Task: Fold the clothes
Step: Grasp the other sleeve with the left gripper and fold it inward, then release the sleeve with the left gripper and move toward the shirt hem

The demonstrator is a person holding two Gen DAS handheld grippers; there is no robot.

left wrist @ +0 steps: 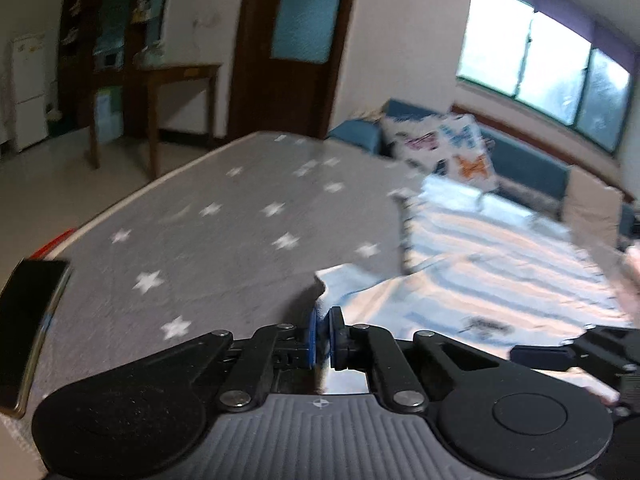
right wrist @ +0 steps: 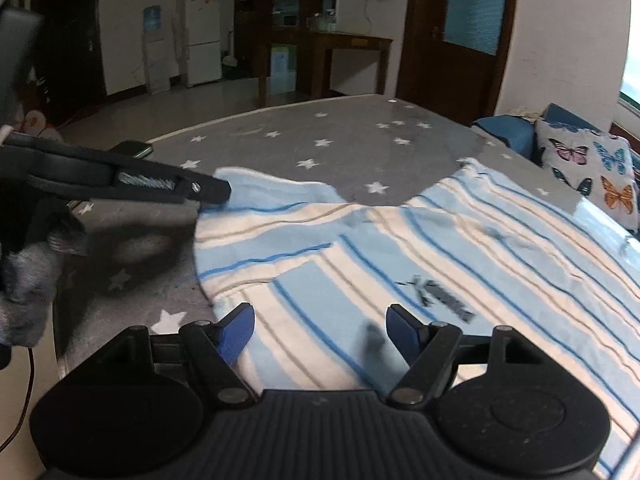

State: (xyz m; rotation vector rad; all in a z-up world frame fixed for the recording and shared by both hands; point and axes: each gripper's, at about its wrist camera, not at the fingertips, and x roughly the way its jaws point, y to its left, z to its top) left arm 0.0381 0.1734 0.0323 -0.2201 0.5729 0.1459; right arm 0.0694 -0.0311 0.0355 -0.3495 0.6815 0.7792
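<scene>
**Striped shirt spread on star-patterned worktop, one corner pinched**

A grey cover with white stars [right wrist: 320,148] lies over the worktop, and a shirt [right wrist: 440,264] in pale blue, cream and thin dark-blue stripes is spread across its right half, with a small dark print near the middle. One sleeve [right wrist: 264,184] reaches out toward the left over the grey cloth. Beyond the far right edge stands a blue sofa [right wrist: 512,128] carrying a butterfly-print cushion [right wrist: 588,172]; a dark wooden door [right wrist: 452,32], a side table [right wrist: 344,44] and a white fridge [right wrist: 204,36] line the back of the room. The left tool [left wrist: 322,334] is clenched on the sleeve's edge, its blue pads almost meeting with light fabric between them; seen from the right wrist, its black tip sits at the sleeve end. The right tool [right wrist: 320,330] hangs low over the shirt's near hem, released, its blue pads well apart. A dark phone [left wrist: 28,328] rests at the worktop's left edge.
</scene>
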